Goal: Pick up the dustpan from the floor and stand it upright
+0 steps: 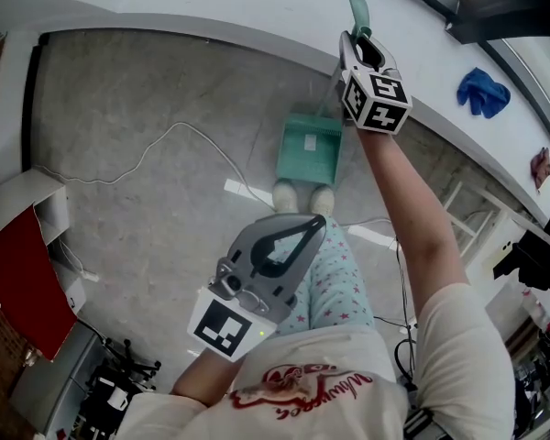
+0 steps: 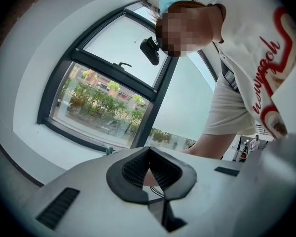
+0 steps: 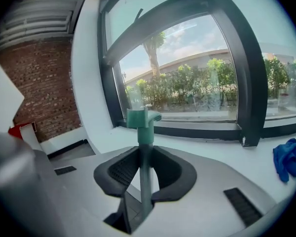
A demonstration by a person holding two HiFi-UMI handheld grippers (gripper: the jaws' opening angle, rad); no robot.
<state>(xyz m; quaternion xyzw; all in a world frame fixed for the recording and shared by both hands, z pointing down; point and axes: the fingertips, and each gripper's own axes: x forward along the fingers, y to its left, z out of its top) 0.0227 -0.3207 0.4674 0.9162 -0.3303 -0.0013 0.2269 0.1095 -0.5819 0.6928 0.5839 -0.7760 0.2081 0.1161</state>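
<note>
A teal dustpan (image 1: 309, 149) with a long thin handle (image 3: 145, 162) stands nearly upright in front of the person's feet. Its pan is low, over the grey floor, and I cannot tell whether it touches the floor. My right gripper (image 1: 362, 42) is shut on the handle just below the teal grip (image 3: 140, 118), which sticks up past the jaws (image 1: 357, 7). My left gripper (image 1: 313, 224) is held low near the person's legs, away from the dustpan. Its jaws meet at the tips with nothing between them (image 2: 149, 150).
A blue cloth (image 1: 482, 91) lies on the white window sill (image 3: 222, 147) at the right. A white cable (image 1: 179, 136) loops across the floor. A red and white box (image 1: 23, 264) stands at the left, with dark equipment (image 1: 119, 374) below it. The person's feet (image 1: 302, 197) are beside the pan.
</note>
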